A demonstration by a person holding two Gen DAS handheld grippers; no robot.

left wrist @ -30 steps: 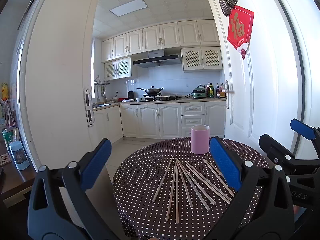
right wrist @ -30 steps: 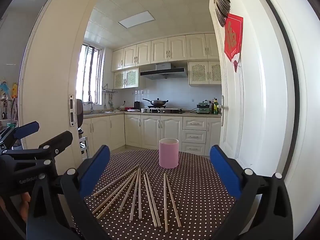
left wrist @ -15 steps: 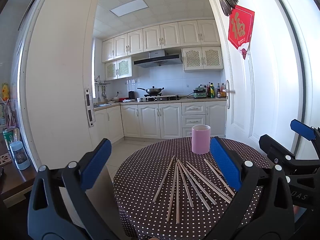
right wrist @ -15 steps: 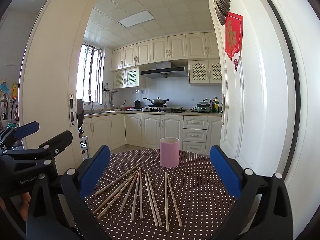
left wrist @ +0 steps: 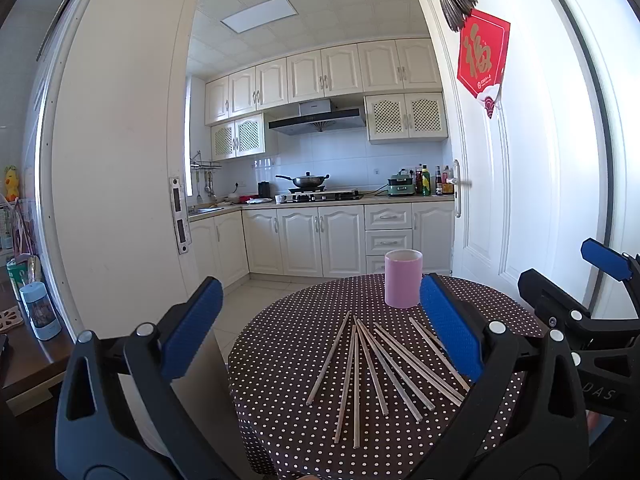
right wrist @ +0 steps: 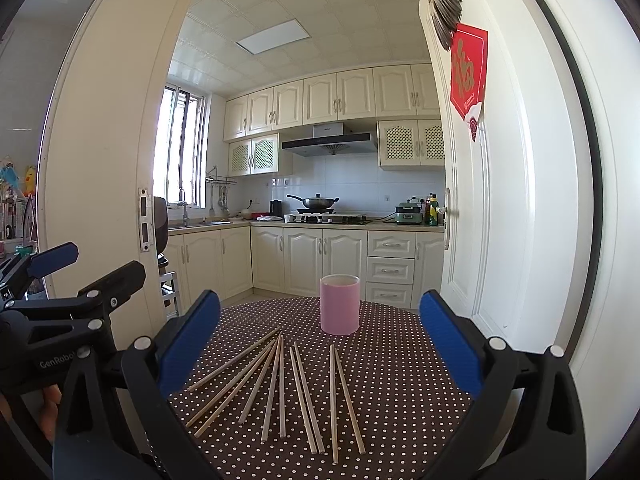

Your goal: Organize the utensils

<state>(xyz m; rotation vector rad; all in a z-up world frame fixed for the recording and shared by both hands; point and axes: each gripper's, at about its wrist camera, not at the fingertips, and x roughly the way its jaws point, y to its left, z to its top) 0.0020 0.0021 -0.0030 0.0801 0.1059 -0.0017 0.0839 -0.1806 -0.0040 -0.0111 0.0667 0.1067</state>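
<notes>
The chopsticks (right wrist: 288, 384) are lying loose in a fan on the table (right wrist: 392, 376), which is wearing a dark polka-dot cloth, and they are sitting ahead of and between the fingers of both grippers. Just past their far tips a pink cup (right wrist: 340, 304) is standing upright on the same cloth, empty as far as its rim is showing.

The right gripper (right wrist: 320, 344) is hanging above the near edge of the table with its blue-padded fingers (right wrist: 188, 344) spread wide, released and gripping nothing, touching neither sticks nor cup. The left gripper (left wrist: 320, 328) is hovering the same way, its fingers (left wrist: 448, 328) splayed fully apart and holding nothing; from its view the cup is sitting just beside the right-hand finger tip. Each gripper is showing at the edge of the other's view, well apart. Beyond the table an open doorway is giving onto a kitchen with cream cabinets (right wrist: 312, 260).
</notes>
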